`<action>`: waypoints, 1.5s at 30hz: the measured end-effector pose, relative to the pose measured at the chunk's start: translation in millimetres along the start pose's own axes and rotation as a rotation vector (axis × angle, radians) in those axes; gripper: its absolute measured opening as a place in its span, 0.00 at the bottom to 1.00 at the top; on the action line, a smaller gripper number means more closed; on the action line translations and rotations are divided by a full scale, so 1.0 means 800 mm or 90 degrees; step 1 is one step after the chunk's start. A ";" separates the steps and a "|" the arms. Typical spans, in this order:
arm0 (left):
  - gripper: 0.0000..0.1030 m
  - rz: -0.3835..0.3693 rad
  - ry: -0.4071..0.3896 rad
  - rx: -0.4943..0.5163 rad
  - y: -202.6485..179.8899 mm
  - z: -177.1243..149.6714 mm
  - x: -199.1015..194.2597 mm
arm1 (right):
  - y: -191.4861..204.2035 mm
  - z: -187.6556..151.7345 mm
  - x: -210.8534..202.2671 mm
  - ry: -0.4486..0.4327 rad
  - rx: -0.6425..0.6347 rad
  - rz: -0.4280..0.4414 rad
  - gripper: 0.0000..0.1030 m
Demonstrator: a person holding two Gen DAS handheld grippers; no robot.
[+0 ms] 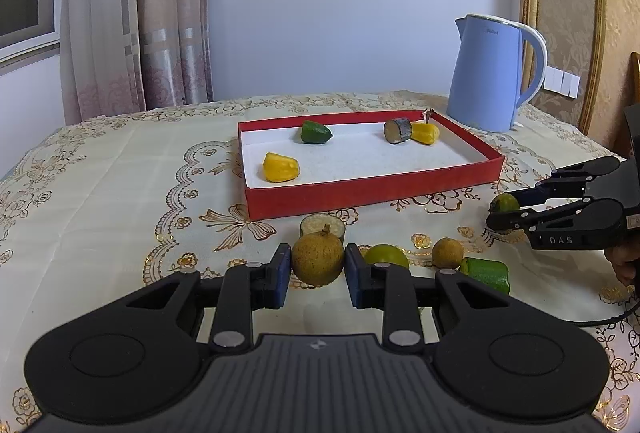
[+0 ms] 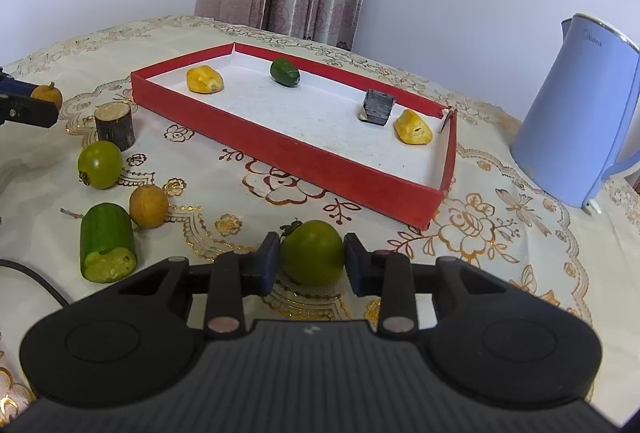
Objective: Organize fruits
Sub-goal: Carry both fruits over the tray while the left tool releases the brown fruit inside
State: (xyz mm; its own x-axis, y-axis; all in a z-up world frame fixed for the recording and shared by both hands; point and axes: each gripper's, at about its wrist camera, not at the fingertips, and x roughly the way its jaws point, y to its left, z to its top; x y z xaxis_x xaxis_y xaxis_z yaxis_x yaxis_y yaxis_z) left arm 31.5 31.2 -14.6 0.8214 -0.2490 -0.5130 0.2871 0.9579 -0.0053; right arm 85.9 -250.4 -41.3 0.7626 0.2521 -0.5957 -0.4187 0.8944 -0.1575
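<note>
Left wrist view: left gripper (image 1: 318,265) clamps a rough brown round fruit (image 1: 317,260) near the tablecloth's (image 1: 120,193) front edge. Right gripper (image 2: 311,259), lettered "DAS", pinches a smooth green fruit (image 2: 313,253) before the red cardboard tray (image 2: 288,153).

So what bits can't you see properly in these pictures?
- Brown round fruit: its underside, left wrist view, hidden between the left tongs.
- Green round fruit: its near side, right wrist view, behind the right tongs.
- Blue kettle: right wrist view, handle and far side cut off by the picture edge.
- Dark block in the red tray: too small to say what it is.
</note>
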 end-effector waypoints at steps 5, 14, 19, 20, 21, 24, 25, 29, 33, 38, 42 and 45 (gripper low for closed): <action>0.27 0.003 -0.001 -0.005 0.000 0.002 -0.001 | 0.002 0.001 -0.003 -0.008 -0.006 0.005 0.31; 0.27 -0.001 -0.001 0.000 -0.012 0.009 0.000 | 0.007 0.005 -0.011 -0.034 -0.012 0.004 0.31; 0.27 -0.006 -0.001 0.010 -0.020 0.020 0.007 | 0.005 0.006 -0.014 -0.043 -0.010 0.007 0.31; 0.27 -0.006 -0.003 0.015 -0.021 0.023 0.008 | 0.006 0.006 -0.014 -0.045 -0.010 0.006 0.31; 0.27 -0.006 -0.005 0.020 -0.023 0.027 0.010 | 0.006 0.006 -0.015 -0.046 -0.010 0.005 0.31; 0.27 -0.009 -0.007 0.023 -0.026 0.036 0.017 | 0.006 0.007 -0.016 -0.051 -0.007 0.002 0.31; 0.27 -0.012 -0.006 0.022 -0.026 0.039 0.020 | 0.006 0.006 -0.017 -0.052 -0.007 0.001 0.31; 0.27 -0.017 -0.001 0.021 -0.026 0.051 0.034 | 0.009 0.007 -0.017 -0.053 -0.011 0.004 0.31; 0.27 -0.009 0.002 0.029 -0.028 0.064 0.050 | 0.010 0.008 -0.018 -0.056 -0.012 0.003 0.31; 0.27 -0.001 0.012 0.046 -0.030 0.082 0.077 | 0.013 0.009 -0.017 -0.059 -0.016 0.008 0.31; 0.27 -0.009 0.024 0.048 -0.034 0.096 0.100 | 0.014 0.009 -0.019 -0.062 -0.018 0.012 0.31; 0.27 -0.005 0.029 0.053 -0.041 0.104 0.116 | 0.014 0.009 -0.020 -0.064 -0.019 0.013 0.31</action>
State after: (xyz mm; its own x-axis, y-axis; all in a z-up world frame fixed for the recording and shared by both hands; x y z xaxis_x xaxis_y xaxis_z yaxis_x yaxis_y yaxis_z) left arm 139.6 -35.0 9.4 0.7962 -0.2472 -0.5523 0.3342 0.9405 0.0608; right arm 72.2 -241.5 -27.7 0.7988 0.3079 -0.5168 -0.4482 0.8776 -0.1701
